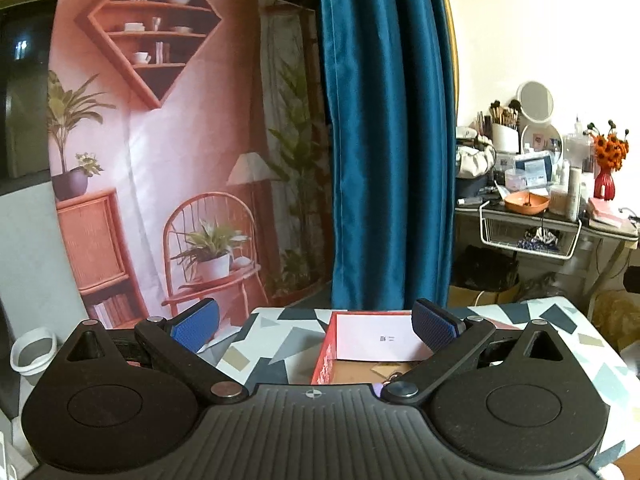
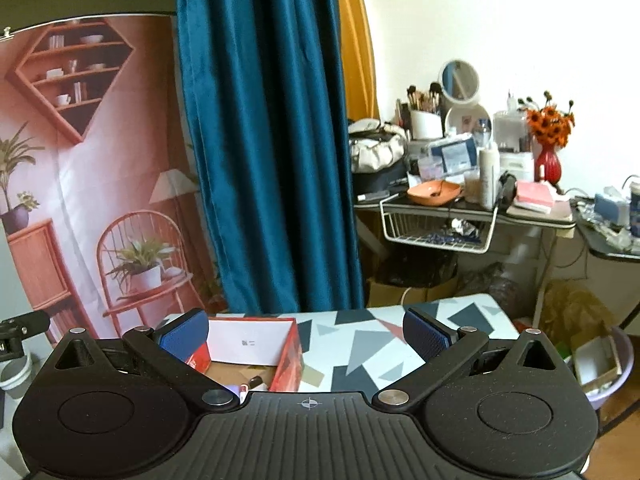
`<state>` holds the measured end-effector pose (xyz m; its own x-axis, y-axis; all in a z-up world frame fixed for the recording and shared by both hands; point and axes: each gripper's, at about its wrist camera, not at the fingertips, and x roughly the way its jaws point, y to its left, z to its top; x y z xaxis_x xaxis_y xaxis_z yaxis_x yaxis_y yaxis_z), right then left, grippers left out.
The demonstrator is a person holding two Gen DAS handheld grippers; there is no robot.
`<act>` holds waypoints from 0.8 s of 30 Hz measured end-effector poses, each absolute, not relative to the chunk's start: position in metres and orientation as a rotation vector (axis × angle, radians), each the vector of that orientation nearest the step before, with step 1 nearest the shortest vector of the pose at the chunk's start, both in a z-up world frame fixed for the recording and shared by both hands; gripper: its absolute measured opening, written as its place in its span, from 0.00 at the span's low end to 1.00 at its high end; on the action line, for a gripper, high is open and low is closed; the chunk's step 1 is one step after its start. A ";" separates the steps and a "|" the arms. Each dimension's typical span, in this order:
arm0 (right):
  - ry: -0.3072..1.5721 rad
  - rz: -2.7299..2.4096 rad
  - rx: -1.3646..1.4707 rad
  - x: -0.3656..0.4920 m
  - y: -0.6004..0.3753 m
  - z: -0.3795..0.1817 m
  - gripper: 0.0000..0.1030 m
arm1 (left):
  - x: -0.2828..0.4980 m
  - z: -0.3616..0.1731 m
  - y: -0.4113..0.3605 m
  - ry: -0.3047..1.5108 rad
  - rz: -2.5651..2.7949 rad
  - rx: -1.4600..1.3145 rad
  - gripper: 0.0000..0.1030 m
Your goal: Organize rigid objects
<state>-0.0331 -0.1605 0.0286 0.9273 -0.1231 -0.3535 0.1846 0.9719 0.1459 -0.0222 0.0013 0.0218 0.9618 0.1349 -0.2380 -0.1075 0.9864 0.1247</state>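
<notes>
Both tools are wide open and hold nothing. Left tool [image 1: 316,326] has blue pads [image 1: 196,326] spread far apart, up above the counter [image 1: 276,344]. Right tool [image 2: 306,334] looks the same, with its pads [image 2: 426,338] far apart too.

On the counter sits a red box [image 1: 326,356] with no lid, near the far edge. A white card [image 1: 380,338] leans on its back wall inside. In the right view, a pen [image 2: 250,384] lies on the box floor. Other small bits lie in there, but they are too hidden to name.

Behind the counter hangs a blue curtain [image 1: 384,140]. Beside it is a big pink picture [image 1: 160,152] of a room. A messy table [image 2: 472,204] stands by the wall.
</notes>
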 end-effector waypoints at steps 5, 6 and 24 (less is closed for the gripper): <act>0.324 -0.172 0.178 -0.052 -0.161 0.033 1.00 | -0.030 0.022 -0.003 0.208 0.122 0.110 1.00; 0.323 -0.175 0.181 -0.053 -0.162 0.033 1.00 | -0.032 0.022 -0.006 0.197 0.122 0.123 1.00; 0.340 -0.198 0.180 -0.054 -0.162 0.026 1.00 | -0.035 0.017 -0.007 0.206 0.116 0.120 1.00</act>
<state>-0.0541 -0.1621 0.0256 0.9240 -0.1617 -0.3466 0.2219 0.9647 0.1414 -0.0348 -0.0068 0.0174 0.9722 0.1268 -0.1969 -0.1023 0.9862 0.1303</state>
